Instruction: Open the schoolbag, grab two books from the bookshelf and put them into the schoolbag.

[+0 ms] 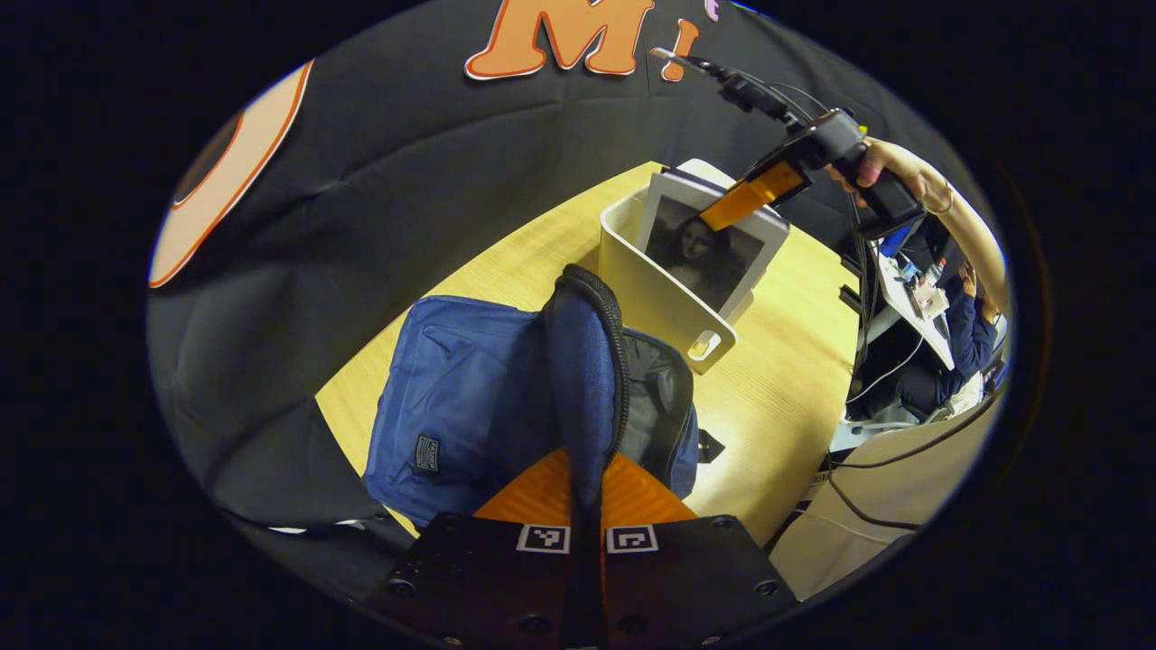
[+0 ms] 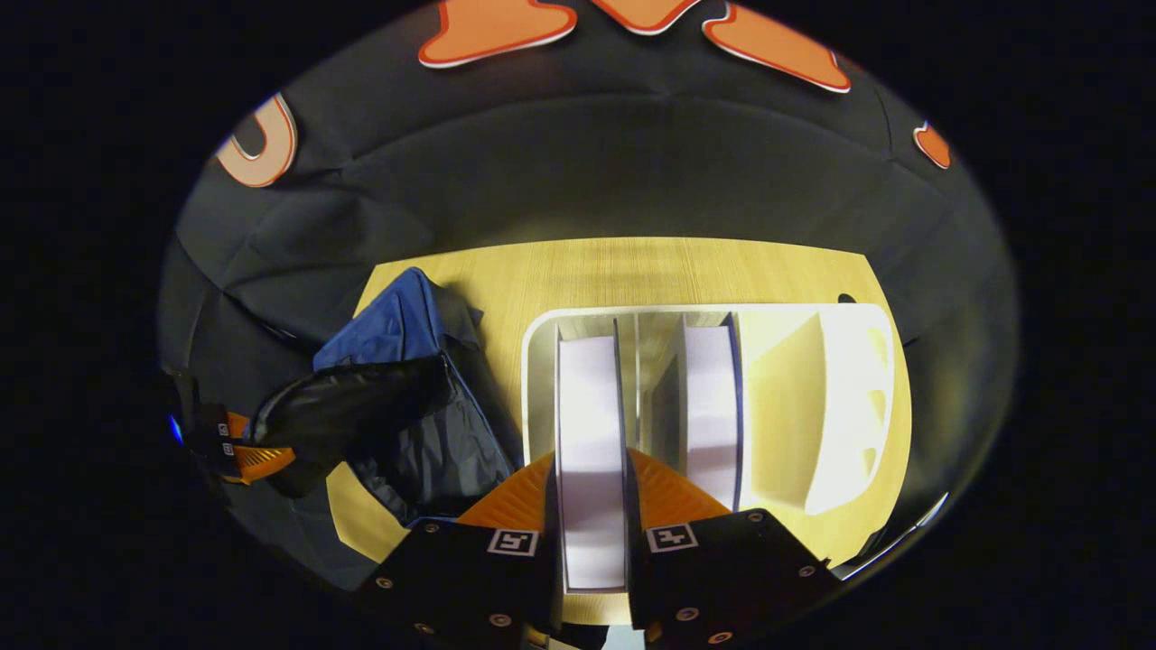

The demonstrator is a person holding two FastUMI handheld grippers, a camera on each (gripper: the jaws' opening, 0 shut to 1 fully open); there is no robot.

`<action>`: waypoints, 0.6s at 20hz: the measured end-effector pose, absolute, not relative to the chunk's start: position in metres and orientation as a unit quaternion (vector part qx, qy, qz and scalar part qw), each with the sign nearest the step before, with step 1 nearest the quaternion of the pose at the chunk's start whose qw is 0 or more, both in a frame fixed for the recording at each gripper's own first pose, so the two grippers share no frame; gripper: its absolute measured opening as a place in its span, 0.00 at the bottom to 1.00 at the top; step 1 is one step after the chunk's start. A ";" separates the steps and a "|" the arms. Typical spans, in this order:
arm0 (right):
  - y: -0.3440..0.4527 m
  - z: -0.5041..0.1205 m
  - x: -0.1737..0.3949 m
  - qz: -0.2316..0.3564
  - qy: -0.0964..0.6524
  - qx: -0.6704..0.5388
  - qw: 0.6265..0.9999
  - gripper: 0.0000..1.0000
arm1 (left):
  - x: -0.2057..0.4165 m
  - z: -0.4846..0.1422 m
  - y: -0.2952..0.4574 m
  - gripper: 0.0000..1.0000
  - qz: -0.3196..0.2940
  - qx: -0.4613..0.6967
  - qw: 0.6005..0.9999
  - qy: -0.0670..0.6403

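Between my right tongs stands the white-paged book, clamped upright in the white bookshelf. Left tongs pinch the blue fabric schoolbag flap; the bag lies leftward, on the wooden counter.

A light wood-grain table serves as the landmark. Behind its far edge hangs the black cloth wall, creased and quilted. Off the table's right side, a white desk surface carries small cluttered items too small to identify. Beside that desk, a seated person in a dark blue sleeve is partly visible. Black cables trail below the table's right edge, near a pale panel.
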State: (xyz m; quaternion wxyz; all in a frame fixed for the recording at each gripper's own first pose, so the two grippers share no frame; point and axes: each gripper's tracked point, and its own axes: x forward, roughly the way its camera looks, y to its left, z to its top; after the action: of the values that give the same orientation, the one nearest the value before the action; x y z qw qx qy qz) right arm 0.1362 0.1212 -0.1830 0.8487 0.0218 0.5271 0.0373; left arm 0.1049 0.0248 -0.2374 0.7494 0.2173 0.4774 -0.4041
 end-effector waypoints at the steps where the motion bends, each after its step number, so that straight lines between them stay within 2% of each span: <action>1: 0.118 -0.171 0.133 0.039 0.516 0.028 0.855 0.29 | 0.105 -0.238 0.023 0.01 -0.404 0.217 0.749 0.478; 9: 0.083 -0.063 0.072 0.026 0.379 0.118 0.918 0.28 | 0.105 -0.240 0.017 0.00 -0.400 0.226 0.748 0.479; 12: 0.086 -0.038 0.043 0.039 0.325 0.212 0.921 0.28 | 0.104 -0.243 0.017 0.01 -0.396 0.228 0.750 0.478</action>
State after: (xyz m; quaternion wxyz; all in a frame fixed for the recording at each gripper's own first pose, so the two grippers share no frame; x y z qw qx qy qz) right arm 0.0431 0.0864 -0.0378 0.9207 0.2121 0.3252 0.0390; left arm 0.1036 0.0171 -0.2435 0.7500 0.2285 0.4784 -0.3956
